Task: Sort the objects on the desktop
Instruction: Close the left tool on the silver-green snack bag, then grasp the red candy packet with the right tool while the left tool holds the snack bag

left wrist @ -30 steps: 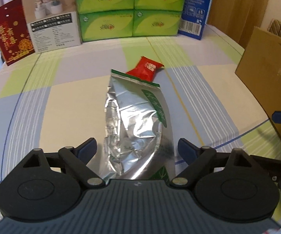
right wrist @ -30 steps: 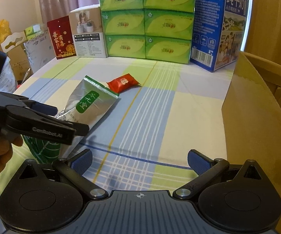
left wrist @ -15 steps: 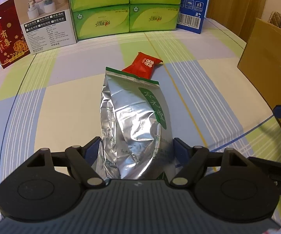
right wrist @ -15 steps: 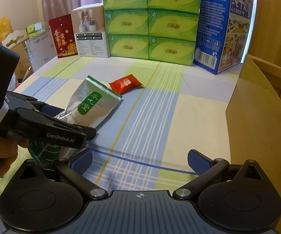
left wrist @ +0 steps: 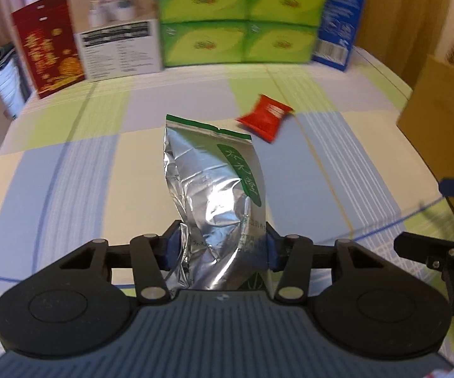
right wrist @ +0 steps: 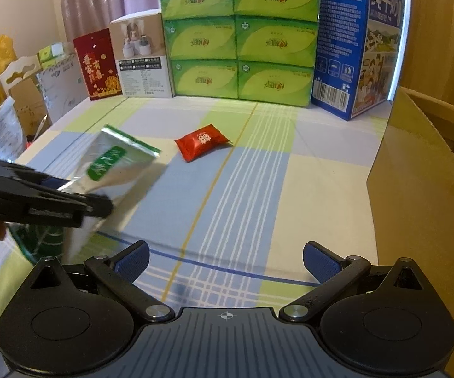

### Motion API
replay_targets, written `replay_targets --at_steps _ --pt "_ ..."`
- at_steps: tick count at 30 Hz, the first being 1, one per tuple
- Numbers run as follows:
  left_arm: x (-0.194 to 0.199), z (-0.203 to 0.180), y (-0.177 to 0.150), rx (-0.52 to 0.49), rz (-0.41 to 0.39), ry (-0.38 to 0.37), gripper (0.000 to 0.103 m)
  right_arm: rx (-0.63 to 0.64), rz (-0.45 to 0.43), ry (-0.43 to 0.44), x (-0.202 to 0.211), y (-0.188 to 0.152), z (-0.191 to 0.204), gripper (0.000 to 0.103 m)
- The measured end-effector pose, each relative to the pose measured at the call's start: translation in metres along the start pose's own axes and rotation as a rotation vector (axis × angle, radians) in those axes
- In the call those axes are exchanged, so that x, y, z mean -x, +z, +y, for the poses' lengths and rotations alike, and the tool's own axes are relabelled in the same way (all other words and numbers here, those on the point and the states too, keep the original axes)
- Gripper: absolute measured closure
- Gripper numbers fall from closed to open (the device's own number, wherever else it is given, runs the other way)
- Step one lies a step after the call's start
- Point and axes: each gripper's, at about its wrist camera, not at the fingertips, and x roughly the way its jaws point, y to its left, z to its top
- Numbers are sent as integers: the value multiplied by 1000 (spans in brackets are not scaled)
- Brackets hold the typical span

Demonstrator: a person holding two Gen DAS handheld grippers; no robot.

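pouch (left wrist: 214,189): silver foil, green label, centre | packet (left wrist: 264,119): red | tablecloth (left wrist: 69,182): blue-green-cream plaid | tissue packs (right wrist: 238,36): green, top centre

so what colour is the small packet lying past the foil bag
Red, with a white mark on top; the small packet shows sharpest in the right wrist view.

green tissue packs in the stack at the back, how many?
6 visible in the right wrist view: green tissue packs stacked two wide, three high, between the white box and the blue carton. More may sit behind them.
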Motion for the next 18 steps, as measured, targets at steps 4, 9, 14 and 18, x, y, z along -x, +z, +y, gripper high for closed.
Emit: replay_targets --at_steps 4,9,14,18 --pt "7 18 7 47 -34 20 57 6 -11 0 -7 11 11 2" --pt "-2 30 12 67 -35 18 57 27 -44 2 -29 36 26 2" --pt "-16 39 13 89 -26 15 57 144 -74 8 -60 58 33 2" --pt "-24 45 18 85 -26 22 57 218 -64 34 -86 73 26 2"
